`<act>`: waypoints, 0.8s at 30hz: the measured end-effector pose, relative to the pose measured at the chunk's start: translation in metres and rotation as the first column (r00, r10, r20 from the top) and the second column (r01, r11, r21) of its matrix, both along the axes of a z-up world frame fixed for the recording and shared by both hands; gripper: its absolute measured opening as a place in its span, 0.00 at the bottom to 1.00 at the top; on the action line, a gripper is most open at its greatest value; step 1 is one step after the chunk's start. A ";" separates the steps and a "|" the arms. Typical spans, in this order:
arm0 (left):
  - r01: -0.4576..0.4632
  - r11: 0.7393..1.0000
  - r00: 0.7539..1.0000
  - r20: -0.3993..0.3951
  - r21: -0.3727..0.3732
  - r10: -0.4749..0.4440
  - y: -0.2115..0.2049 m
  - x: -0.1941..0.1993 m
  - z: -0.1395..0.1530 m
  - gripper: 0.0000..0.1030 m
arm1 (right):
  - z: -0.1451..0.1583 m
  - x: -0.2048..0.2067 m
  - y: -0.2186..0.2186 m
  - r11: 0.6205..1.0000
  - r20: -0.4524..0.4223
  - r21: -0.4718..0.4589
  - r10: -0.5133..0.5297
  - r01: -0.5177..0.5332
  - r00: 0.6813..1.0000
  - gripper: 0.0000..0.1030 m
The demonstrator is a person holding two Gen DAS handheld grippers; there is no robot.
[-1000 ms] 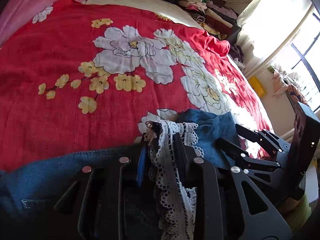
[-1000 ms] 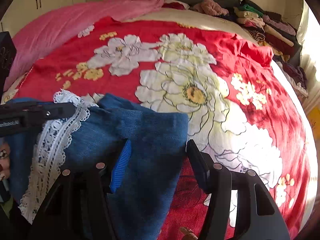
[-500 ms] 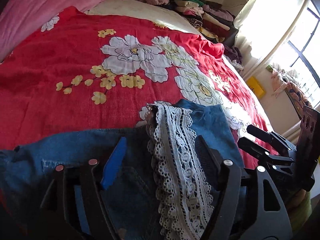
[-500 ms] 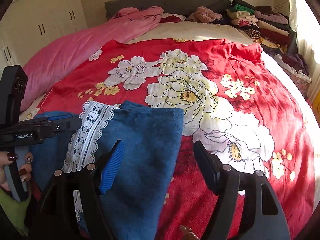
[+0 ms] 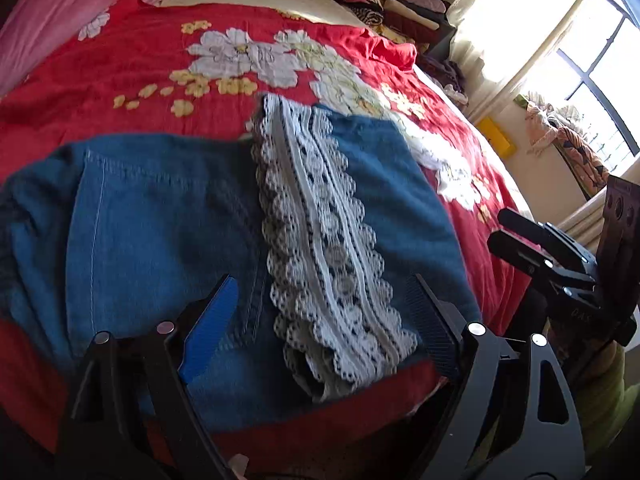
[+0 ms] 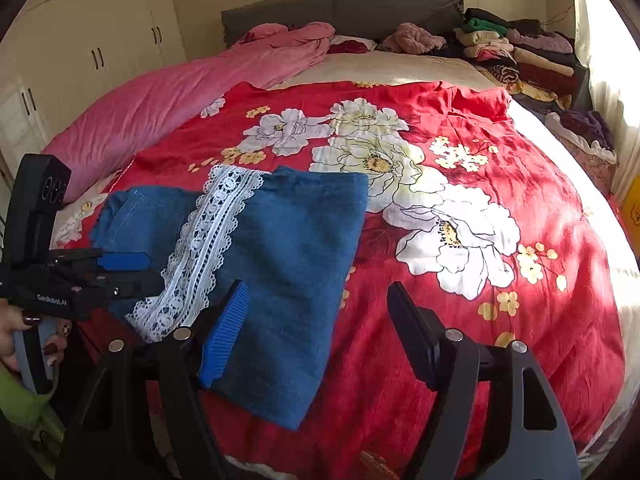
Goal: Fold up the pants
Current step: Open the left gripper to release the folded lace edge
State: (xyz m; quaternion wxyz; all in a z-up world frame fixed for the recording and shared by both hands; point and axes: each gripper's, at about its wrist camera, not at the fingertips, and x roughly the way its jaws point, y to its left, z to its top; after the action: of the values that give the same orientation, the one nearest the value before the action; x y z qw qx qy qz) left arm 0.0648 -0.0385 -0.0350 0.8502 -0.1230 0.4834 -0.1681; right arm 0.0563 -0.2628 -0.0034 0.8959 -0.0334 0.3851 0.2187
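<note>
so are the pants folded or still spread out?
Folded. The pants lie doubled on the bedspread, lace hem across the upper denim, clear of both open grippers.

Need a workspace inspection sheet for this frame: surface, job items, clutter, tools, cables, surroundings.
Surface: red floral bedspread on the bed.
Job's things: denim pants folded, lace trim on top, lying flat.
Clutter: stacked clothes at the head of the bed; pink duvet alongside.
Grippers: left tool has just been opening, nothing gripped; right tool likewise, open above the pants.
Cables: nothing seen.
Surroundings: wardrobe, window.
</note>
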 end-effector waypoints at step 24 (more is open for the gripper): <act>0.004 0.997 1.000 0.003 0.078 -0.004 -0.003 -0.036 -0.011 0.23 | -0.055 -0.009 0.041 0.995 -0.207 -0.041 0.086 -0.096 0.975 0.69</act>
State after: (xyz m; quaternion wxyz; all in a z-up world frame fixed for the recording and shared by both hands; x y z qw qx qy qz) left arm 0.0285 -0.0412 -0.0462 0.8549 -0.0887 0.4883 -0.1510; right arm 0.0474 -0.2220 -0.0587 0.8393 -0.0509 0.4790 0.2520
